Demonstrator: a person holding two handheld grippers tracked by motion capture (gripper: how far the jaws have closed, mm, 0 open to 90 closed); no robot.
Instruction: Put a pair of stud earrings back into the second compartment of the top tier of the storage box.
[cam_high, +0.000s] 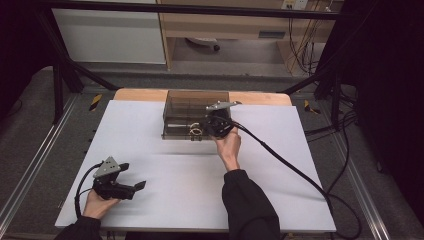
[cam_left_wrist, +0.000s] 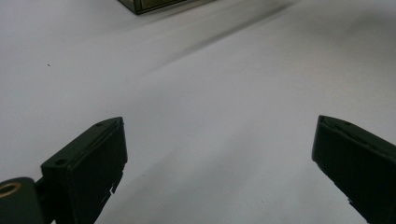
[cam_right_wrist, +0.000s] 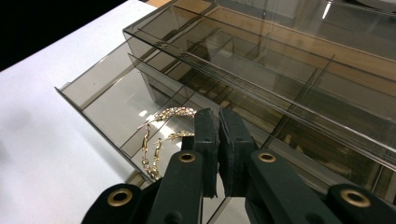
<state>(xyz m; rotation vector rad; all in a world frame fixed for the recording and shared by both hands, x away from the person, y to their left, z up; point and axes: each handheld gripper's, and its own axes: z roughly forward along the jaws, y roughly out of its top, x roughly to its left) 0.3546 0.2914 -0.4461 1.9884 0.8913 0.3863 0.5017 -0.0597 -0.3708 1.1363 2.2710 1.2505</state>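
Observation:
A smoky clear organiser box (cam_high: 195, 107) stands at the far middle of the white table, seen close in the right gripper view (cam_right_wrist: 280, 60). Its bottom drawer (cam_right_wrist: 107, 93) is pulled out, and a gold chain (cam_right_wrist: 156, 135) lies in one of its compartments, glinting in the high view (cam_high: 195, 132). My right gripper (cam_right_wrist: 218, 114) hovers over that drawer with its jaws shut and nothing seen between them; the chain runs just left of the jaws. My left gripper (cam_high: 132, 175) rests near the front left corner, jaws wide open (cam_left_wrist: 219, 140) over bare table.
The white tabletop (cam_high: 190, 185) stretches between the two hands. My right gripper's black cable (cam_high: 285, 160) trails across the right side of the table. A corner of the box (cam_left_wrist: 149, 4) shows far off in the left gripper view.

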